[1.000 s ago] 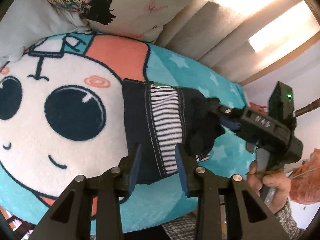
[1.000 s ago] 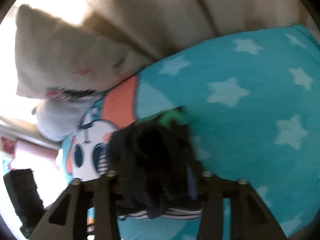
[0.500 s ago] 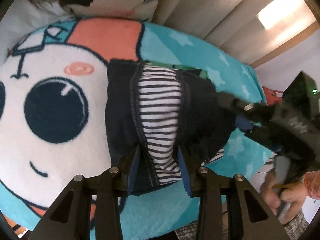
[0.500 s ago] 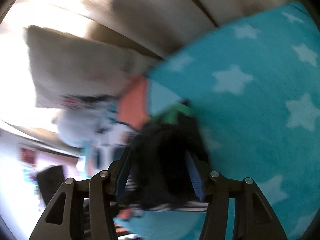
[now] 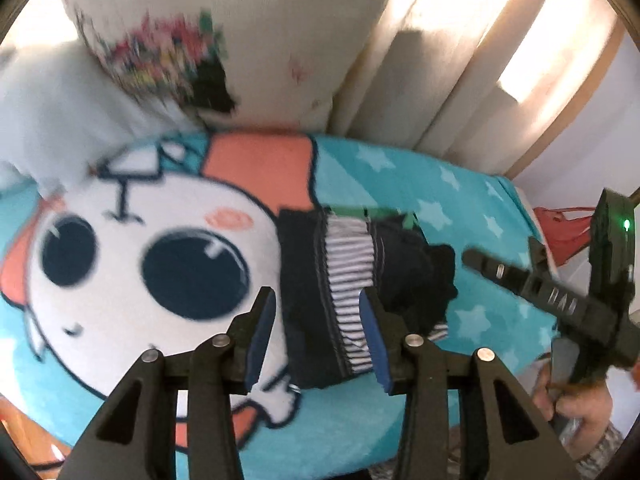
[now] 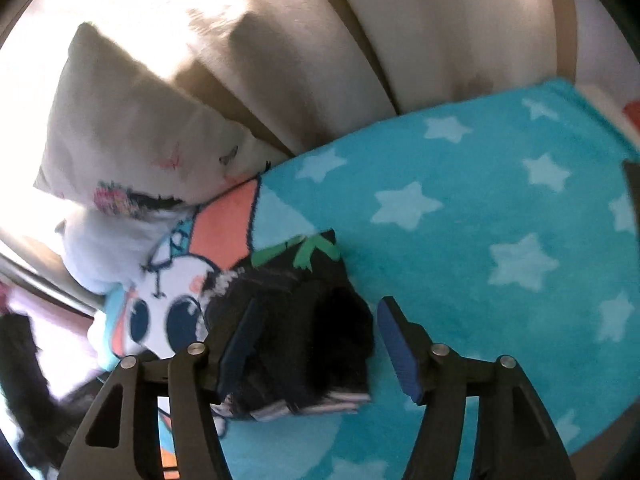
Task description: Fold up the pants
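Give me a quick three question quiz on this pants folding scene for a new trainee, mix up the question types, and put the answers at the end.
1. True or false: the pants hang in the air.
2. What do the pants lie on? A) bare wood B) a teal star blanket C) a white pillow
3. Fill in: neither the left gripper nor the right gripper presses on the ____.

Key
1. False: they lie folded in a dark bundle with a striped band showing.
2. B
3. pants: both sets of jaws are opening, clear of the cloth.
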{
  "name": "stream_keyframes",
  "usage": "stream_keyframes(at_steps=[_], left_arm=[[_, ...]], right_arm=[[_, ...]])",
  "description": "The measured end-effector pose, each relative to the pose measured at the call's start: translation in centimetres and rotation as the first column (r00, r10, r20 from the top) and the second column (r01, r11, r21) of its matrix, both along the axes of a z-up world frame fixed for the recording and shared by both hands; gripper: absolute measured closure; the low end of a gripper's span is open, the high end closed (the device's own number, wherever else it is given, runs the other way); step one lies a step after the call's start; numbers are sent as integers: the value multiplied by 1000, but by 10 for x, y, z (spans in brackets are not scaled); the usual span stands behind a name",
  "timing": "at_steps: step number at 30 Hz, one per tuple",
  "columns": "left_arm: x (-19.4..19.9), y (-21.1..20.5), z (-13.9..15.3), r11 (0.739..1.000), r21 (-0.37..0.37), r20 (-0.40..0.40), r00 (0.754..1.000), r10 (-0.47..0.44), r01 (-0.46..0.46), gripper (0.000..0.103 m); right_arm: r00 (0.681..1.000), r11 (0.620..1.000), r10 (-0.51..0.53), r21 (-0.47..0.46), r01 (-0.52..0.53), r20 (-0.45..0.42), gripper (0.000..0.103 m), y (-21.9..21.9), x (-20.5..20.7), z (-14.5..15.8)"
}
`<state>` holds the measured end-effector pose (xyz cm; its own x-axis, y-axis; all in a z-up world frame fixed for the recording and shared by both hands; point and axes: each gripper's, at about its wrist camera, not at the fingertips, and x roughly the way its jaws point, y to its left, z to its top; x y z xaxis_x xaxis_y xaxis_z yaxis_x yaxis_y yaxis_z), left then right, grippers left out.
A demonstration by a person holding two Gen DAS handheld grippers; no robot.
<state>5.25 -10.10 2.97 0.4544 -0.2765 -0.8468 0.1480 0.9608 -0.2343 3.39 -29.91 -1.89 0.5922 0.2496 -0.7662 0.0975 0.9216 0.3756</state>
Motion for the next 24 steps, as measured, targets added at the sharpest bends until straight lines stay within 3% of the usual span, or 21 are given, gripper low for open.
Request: stream_keyframes(at_steps=[4, 10, 14, 17, 19, 23, 24], left_arm=[[-3, 0, 11, 999, 52, 46, 999, -8, 6, 52], [1, 2, 4, 998, 42, 4, 999, -38, 38, 51], [15, 19, -19, 992, -125, -103, 994, -38, 25, 49], [35, 30, -47, 971, -240, -194, 979, -58, 10, 49], [46, 32, -65, 957, -290, -236, 969, -80, 9, 49], [65, 27, -102, 921, -389, -334, 936, -113, -27, 48], [69, 23, -111, 915, -401, -353, 928, -118, -36, 44]], right_arm=[[999, 997, 3, -77, -6, -39, 35, 12, -11, -15], [996, 998, 13, -67, -19, -91, 35, 18, -14, -27], [999, 1000, 12, 29, -11, -41, 23, 3, -13, -22], [999, 1000, 26, 3, -26, -32, 22, -8, 1, -27], [998, 998, 45, 37, -44, -47, 22, -14, 14, -35], [994, 975, 76, 216, -59, -74, 22, -25, 41, -60], [993, 966, 77, 252, -54, -85, 22, -27, 45, -65]])
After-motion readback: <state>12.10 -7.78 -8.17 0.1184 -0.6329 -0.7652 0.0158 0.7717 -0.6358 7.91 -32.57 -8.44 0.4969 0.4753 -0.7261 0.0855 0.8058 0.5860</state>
